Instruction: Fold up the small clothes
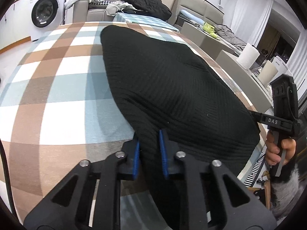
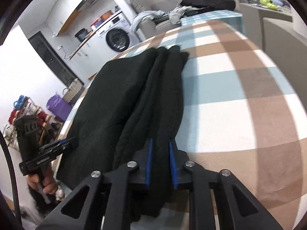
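Observation:
A black ribbed knit garment (image 1: 168, 88) lies on a table with a brown, blue and white checked cloth (image 1: 57, 88). My left gripper (image 1: 149, 149) is shut on the garment's near edge, the fabric pinched between its blue pads. My right gripper (image 2: 159, 159) is shut on another part of the near edge of the garment (image 2: 119, 99), where the cloth bunches in long folds. Each gripper shows in the other's view: the right one (image 1: 276, 118) at the garment's right side, the left one (image 2: 57, 147) at its left side.
A washing machine (image 1: 46, 11) stands beyond the table. A sofa with a black pile of clothes (image 1: 147, 3) is behind it. Paper rolls (image 1: 249, 55) stand on a counter at the right. Baskets and a purple bag (image 2: 57, 105) sit on the floor.

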`<state>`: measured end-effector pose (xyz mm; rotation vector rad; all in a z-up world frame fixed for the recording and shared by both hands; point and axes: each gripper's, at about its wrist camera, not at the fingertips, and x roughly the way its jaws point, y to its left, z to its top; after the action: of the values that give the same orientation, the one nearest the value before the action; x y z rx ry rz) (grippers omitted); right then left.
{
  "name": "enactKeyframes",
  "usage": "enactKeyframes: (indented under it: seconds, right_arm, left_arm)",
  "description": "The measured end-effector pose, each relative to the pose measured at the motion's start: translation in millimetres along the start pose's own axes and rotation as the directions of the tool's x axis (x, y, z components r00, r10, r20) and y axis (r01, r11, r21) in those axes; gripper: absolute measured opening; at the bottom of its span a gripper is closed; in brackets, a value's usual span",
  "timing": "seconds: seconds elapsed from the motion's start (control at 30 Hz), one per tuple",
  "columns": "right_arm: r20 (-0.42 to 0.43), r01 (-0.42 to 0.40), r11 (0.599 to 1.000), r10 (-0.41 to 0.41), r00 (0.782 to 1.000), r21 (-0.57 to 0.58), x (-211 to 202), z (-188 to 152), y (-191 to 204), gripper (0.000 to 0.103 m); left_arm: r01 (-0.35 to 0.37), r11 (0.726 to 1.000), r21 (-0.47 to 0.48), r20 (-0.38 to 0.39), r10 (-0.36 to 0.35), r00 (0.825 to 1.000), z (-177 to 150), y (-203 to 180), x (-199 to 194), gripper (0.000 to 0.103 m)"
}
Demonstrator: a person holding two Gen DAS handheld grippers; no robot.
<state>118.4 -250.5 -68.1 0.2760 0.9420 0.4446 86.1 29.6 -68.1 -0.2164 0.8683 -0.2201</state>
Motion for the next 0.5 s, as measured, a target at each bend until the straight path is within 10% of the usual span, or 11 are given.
enactKeyframes:
  seconds: [0.27, 0.5]
  right_arm:
    - [-0.046, -0.026, 0.994, 0.021, 0.999, -0.11, 16.0, -15.1, 44.7, 0.017]
    - [-0.025, 0.173, 0.957, -0.184, 0.983, -0.231, -3.2, -29.8, 49.9, 0.02]
  left_arm:
    - [-0.069, 0.996, -0.055, 0.025, 0.071, 0.997, -6.4, 36.0, -19.3, 0.013]
    - [-0.102, 0.994, -0.037, 0.027, 0.103, 0.994, -7.9, 34.6, -21.8, 0.014]
